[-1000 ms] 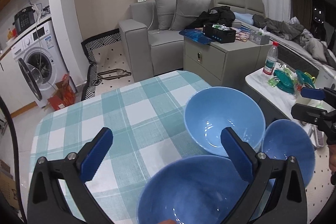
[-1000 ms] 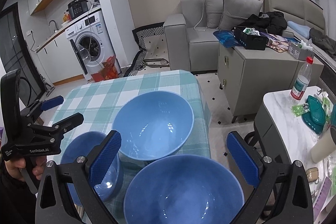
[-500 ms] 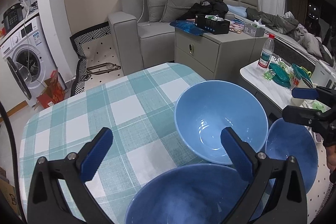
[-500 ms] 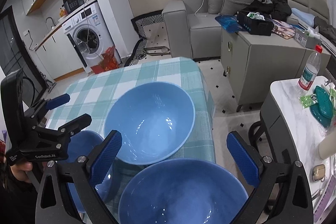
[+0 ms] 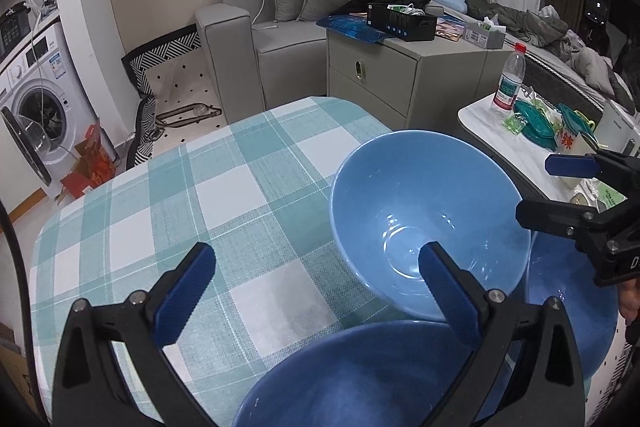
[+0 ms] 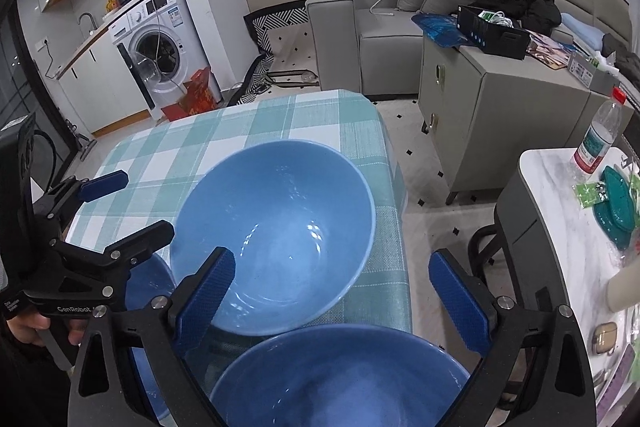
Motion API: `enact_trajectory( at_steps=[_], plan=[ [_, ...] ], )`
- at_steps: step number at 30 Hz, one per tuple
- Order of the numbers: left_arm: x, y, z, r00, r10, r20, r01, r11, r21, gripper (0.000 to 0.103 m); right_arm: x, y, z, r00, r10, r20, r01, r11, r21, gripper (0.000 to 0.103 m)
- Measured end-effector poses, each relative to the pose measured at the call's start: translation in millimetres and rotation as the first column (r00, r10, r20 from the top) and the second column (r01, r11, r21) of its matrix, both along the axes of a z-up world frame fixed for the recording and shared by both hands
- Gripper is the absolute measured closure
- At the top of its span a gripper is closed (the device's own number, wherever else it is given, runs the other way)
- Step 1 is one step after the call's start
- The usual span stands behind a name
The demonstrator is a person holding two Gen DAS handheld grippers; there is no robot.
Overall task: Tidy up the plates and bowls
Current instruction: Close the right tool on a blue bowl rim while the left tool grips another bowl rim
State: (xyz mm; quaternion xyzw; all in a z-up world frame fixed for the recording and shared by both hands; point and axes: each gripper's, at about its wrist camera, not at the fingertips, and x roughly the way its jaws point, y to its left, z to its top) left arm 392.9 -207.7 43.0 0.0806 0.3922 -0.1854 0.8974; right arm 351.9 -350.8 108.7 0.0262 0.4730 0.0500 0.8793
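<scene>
Centrally, a large blue bowl [image 6: 276, 231] sits upright on the checked tablecloth [image 5: 168, 211], near the table's far right corner. Two more blue bowls flank it: a near bowl [image 6: 340, 383] at 6 o'clock in the right wrist view, just below the large one, and a side bowl [image 6: 148, 291] at 8 o'clock, partly hidden behind the tongs; whether their rims touch the large bowl cannot be told. In the left wrist view the same three appear as the large one [image 5: 428, 223] at centre right, one [image 5: 344, 379] at 6 o'clock and one [image 5: 568, 311] at 4 o'clock.

The left gripper [image 5: 316, 291] has its blue pads spread wide, grasping nothing, its right finger overlapping the large bowl's rim in view. The right gripper [image 6: 332, 301] is likewise released, pads wide apart above the near bowl. White lettering "GenRobot" reads on the left tool's body in the right wrist view, held by a hand [image 6: 36, 323].

Farther out, a washing machine [image 6: 156, 47] stands at 10 o'clock, a grey sofa [image 6: 380, 7] at 12, and a red-capped water bottle [image 6: 600, 135] at 2 o'clock; its label is too small to read.
</scene>
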Motion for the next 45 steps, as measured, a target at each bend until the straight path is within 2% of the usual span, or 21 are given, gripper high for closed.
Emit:
enact_trajectory(
  at_steps=[4, 7, 14, 16, 21, 27, 34, 38, 43, 45],
  plan=[
    [2.9, -4.0, -4.1, 1.000, -0.014, -0.013, 0.014, 1.000, 0.017, 0.001, 5.1, 1.1, -4.4, 1.000, 0.001, -0.014, -0.002, 1.000, -0.011, 0.011],
    [7.2, -5.0, -7.2, 0.999, -0.014, -0.036, 0.014, 1.000, 0.012, 0.002, 8.7, 0.9, -10.1, 0.999, 0.006, -0.039, -0.007, 1.000, -0.009, 0.026],
    [11.4, -10.7, -11.3, 0.998, -0.035, -0.057, 0.036, 0.999, 0.019, 0.002, 13.9, -1.9, -19.7, 0.998, 0.004, -0.069, -0.004, 1.000, 0.004, 0.030],
    [12.3, -11.9, -12.8, 0.996, -0.042, -0.073, 0.043, 0.999, 0.016, 0.008, 14.9, -2.9, -22.3, 0.997, 0.004, -0.081, -0.003, 1.000, 0.004, 0.035],
    [15.5, -14.1, -15.4, 0.996, -0.042, -0.084, 0.045, 0.999, 0.029, 0.008, 18.3, -4.0, -28.3, 0.993, 0.004, -0.116, -0.003, 1.000, 0.012, 0.048],
    [19.1, -14.3, -16.9, 0.996, -0.042, -0.081, 0.044, 0.999, 0.019, 0.008, 21.7, -3.4, -33.8, 0.989, 0.012, -0.146, -0.009, 1.000, 0.019, 0.049],
    [25.0, -15.8, -19.8, 0.994, -0.042, -0.102, 0.045, 0.999, 0.021, 0.008, 24.1, -2.0, -39.1, 0.987, 0.019, -0.160, -0.016, 1.000, 0.024, 0.063],
    [25.2, -15.8, -21.0, 0.994, -0.037, -0.106, 0.040, 0.999, 0.027, 0.009, 23.8, -1.8, -39.4, 0.987, 0.020, -0.159, -0.017, 1.000, 0.020, 0.064],
    [25.4, -15.4, -22.6, 0.992, -0.038, -0.122, 0.042, 0.999, 0.026, 0.030, 23.1, -2.7, -39.3, 0.987, 0.020, -0.161, -0.017, 1.000, 0.021, 0.065],
    [25.5, -15.0, -23.5, 0.991, -0.038, -0.129, 0.042, 0.999, 0.023, 0.042, 22.3, -3.5, -39.7, 0.987, 0.018, -0.161, -0.015, 1.000, 0.020, 0.065]
  ],
)
